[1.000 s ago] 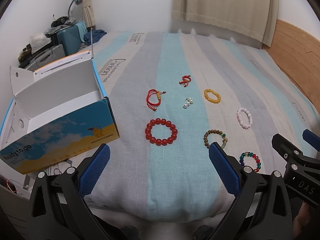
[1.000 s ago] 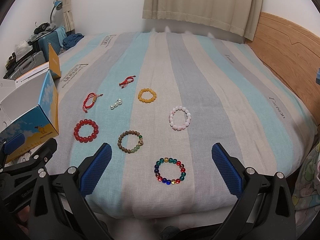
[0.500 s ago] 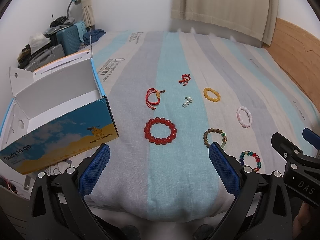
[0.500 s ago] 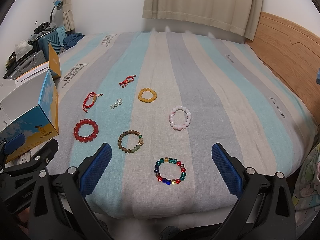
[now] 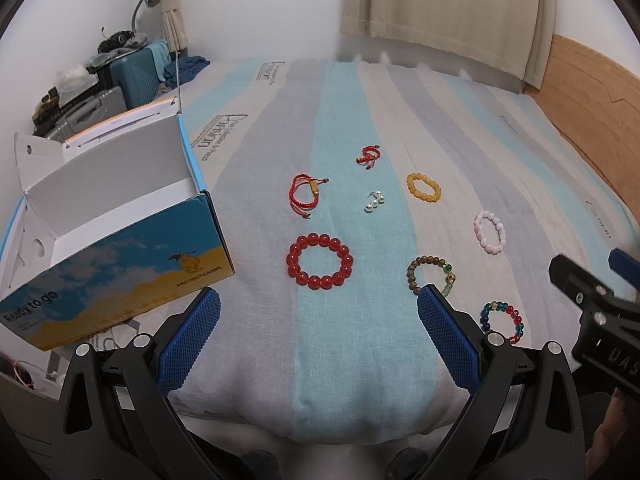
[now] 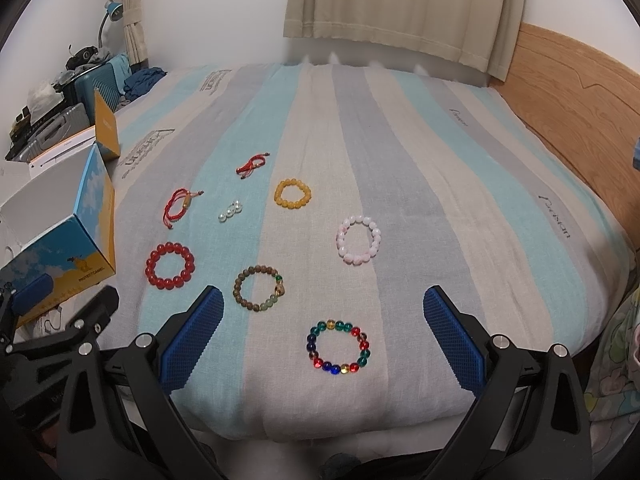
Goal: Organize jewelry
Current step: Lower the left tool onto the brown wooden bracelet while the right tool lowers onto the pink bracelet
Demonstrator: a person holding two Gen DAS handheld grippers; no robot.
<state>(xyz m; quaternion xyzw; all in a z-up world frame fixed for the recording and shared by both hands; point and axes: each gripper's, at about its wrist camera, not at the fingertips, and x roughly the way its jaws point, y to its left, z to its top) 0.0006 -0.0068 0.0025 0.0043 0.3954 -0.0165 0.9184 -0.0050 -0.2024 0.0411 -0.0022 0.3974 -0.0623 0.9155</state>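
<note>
Both my grippers hover at the near edge of the bed (image 6: 440, 184). Left gripper (image 5: 318, 326): jaws wide, holding nothing. Right gripper (image 6: 322, 320): jaws wide, holding nothing. The jewelry lies spread on the striped sheet: red bead bracelet (image 5: 319, 261), brown bead bracelet (image 6: 259, 288), multicolor bracelet (image 6: 339, 347), pink bracelet (image 6: 359, 240), yellow bracelet (image 6: 292, 194), two red cord bracelets, pearl beads (image 6: 231, 210). An open cardboard box (image 5: 120, 236) stands at the left, near the red bead bracelet.

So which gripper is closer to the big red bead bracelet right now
Left. The left gripper hangs open just short of the red bead bracelet, nearly in line with it. The right gripper, also open, sits off to the bracelet's right, facing the multicolored bracelet.
</note>
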